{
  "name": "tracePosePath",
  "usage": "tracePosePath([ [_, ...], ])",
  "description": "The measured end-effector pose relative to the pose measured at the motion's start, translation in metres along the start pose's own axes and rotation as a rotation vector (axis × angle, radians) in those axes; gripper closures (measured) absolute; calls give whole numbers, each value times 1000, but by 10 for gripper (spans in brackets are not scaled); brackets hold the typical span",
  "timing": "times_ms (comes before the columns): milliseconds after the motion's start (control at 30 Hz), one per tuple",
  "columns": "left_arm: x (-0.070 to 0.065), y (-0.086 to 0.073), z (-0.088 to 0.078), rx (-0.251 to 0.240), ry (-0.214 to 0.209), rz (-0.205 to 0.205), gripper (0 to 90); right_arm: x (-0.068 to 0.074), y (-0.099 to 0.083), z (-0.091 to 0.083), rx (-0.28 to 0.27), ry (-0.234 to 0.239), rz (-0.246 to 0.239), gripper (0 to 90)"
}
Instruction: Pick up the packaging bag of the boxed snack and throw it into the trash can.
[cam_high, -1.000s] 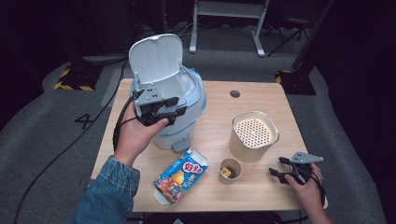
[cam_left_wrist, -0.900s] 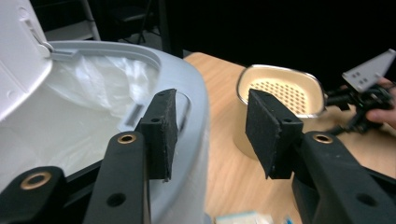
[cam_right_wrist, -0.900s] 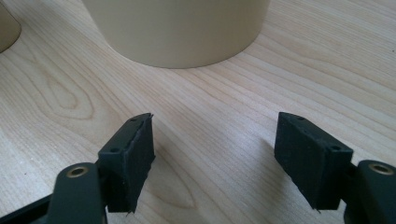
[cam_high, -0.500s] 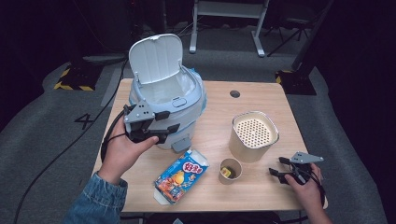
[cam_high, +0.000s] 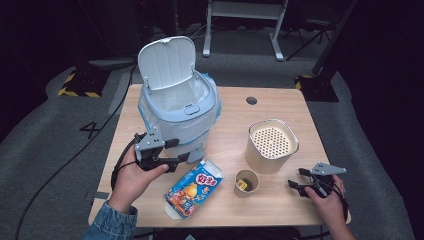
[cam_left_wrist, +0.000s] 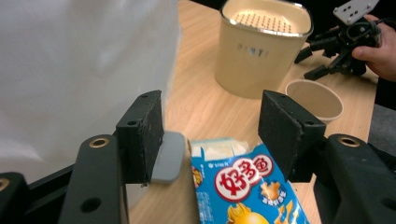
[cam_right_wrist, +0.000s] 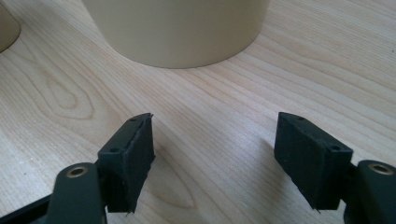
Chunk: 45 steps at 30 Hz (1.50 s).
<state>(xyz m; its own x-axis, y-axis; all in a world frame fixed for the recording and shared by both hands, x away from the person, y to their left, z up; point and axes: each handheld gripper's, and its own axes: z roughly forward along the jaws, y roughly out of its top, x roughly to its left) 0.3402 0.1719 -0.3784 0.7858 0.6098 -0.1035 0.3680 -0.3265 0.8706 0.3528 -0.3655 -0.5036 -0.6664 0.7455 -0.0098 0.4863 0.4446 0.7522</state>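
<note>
High view first: the blue snack carton (cam_high: 194, 188) is seen lying flat on the desk (cam_high: 280, 212), just beside the left tongs (cam_high: 189, 156) and on the near side of them, its open end turned toward the near edge. Compared with a second ago, the left tongs have been brought down from the open bin (cam_high: 177, 107) to desk level, and their jaws have just been opening; nothing is pinched between them. In the left gripper view the carton (cam_left_wrist: 247, 189) is found under and between the spread jaws, with its top flap not yet touched by the pads. It is judged from this that a grasp on the carton is being prepared, probably so that it can be put in the bin. Beyond the carton, a small paper cup (cam_high: 246, 182) and a cream canister (cam_high: 271, 145) with a perforated top are placed between the two tongs. The right tongs (cam_high: 296, 185) have been kept in place, resting low over the bare desk with jaws partly spread on nothing.
</note>
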Motion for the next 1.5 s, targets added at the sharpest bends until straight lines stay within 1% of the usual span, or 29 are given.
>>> tracePosePath([
  [33,1,-5,3,4,-9,-8,388,0,0,0,0,0,1,287],
  [67,2,-9,7,13,-18,-29,388,0,0,0,0,0,1,287],
  [100,3,-13,11,35,-23,-37,387,0,0,0,0,0,0,287],
  [133,4,-17,15,60,-21,-30,385,0,0,0,0,0,0,287],
  [200,4,-23,21,80,-14,-45,387,0,0,0,0,1,2,287],
  [267,4,-30,28,100,-20,-57,388,0,0,0,0,1,1,287],
  [333,5,-37,35,131,-21,-53,393,0,0,0,0,1,2,287],
  [367,6,-41,38,145,-22,-64,398,0,0,0,0,1,2,287],
  [500,8,-54,49,206,-29,-79,422,0,0,0,0,1,2,287],
  [600,10,-62,55,228,-38,-107,426,0,0,0,0,1,1,287],
  [667,11,-66,61,255,-39,-105,426,0,0,0,0,0,0,287],
  [700,11,-67,63,280,-35,-92,426,0,0,0,0,1,1,287],
  [767,10,-69,68,308,-29,-78,425,0,0,0,0,1,1,287],
  [800,10,-69,69,319,-34,-73,427,0,0,0,0,1,1,287],
  [833,10,-71,71,308,-39,-82,430,0,0,0,0,0,0,287],
  [867,9,-72,73,307,-51,-100,432,0,0,0,0,0,0,287],
  [900,9,-73,74,316,-56,-106,436,0,0,0,0,1,1,286],
  [1000,10,-77,78,349,-50,-99,448,0,0,0,0,0,0,287],
  [1067,9,-78,80,350,-62,-130,463,0,0,0,0,0,1,287],
  [1167,9,-78,82,374,-74,-124,541,0,0,0,0,0,1,287],
  [1200,8,-79,83,378,-86,-135,578,0,0,0,0,0,1,286],
  [1267,6,-78,84,396,-62,-119,615,0,0,0,0,1,1,287],
  [1300,7,-77,83,410,-49,-107,654,0,0,0,0,0,1,286],
  [1333,8,-76,83,412,-44,-106,706,0,0,0,0,0,1,287],
  [1400,10,-76,81,402,-33,-117,791,0,0,0,0,1,1,287],
  [1433,12,-76,81,395,-42,-132,804,0,0,0,0,0,1,286],
  [1500,13,-78,80,378,-42,-137,827,0,0,0,0,1,1,286],
])
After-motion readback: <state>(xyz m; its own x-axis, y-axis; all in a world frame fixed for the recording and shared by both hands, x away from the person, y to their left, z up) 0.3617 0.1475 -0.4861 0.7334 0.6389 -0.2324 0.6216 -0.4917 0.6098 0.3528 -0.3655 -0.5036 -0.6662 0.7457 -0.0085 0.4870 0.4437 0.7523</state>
